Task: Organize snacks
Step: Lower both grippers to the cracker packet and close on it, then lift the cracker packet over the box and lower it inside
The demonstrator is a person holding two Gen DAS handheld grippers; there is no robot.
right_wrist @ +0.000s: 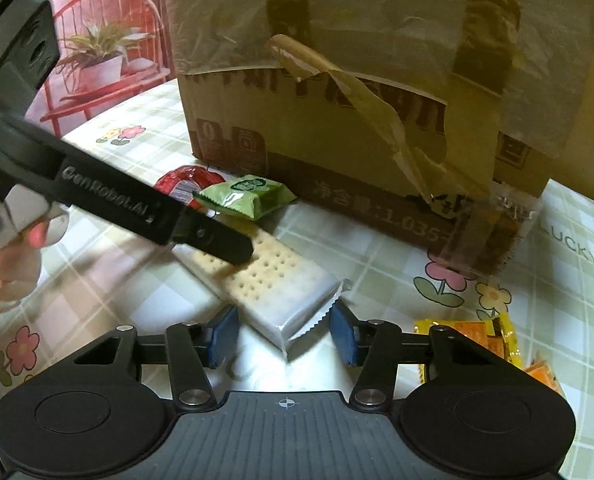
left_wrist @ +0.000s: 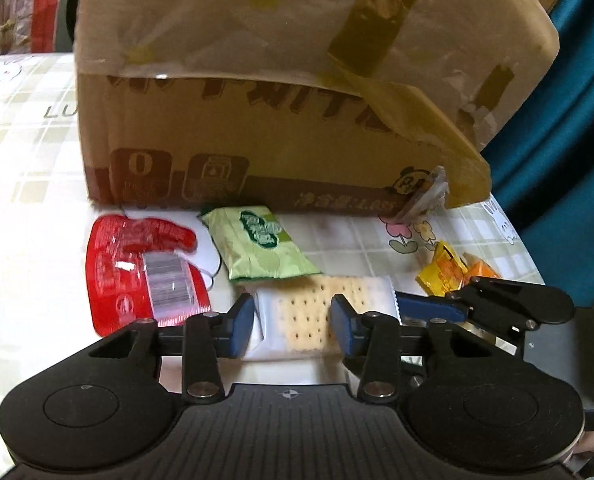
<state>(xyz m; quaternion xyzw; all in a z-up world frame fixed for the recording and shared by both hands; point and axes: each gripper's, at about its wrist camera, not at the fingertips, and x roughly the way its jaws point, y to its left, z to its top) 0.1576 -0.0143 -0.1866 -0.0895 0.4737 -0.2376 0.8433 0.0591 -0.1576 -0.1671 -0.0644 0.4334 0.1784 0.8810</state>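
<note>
A long clear pack of crackers [left_wrist: 297, 320] lies on the checked tablecloth in front of a cardboard box [left_wrist: 257, 80]. My left gripper [left_wrist: 293, 326] straddles its far end, and the pack fills the gap from pad to pad. From the right wrist view, one left finger [right_wrist: 229, 246] lies against the pack's [right_wrist: 281, 280] side. My right gripper [right_wrist: 285, 334] stands around the pack's near end, with a narrow gap at its left pad and the serrated seal by the right pad. It also shows at the right [left_wrist: 457, 296] in the left wrist view.
A red packet [left_wrist: 137, 268] and a green packet [left_wrist: 261, 244] lie left of the crackers. Yellow-orange packets [right_wrist: 477, 336] lie to the right. A clear packet [right_wrist: 493, 232] leans on the box's corner. A hand [right_wrist: 1, 264] holds the left gripper. The table edge [left_wrist: 537, 264] runs at the right.
</note>
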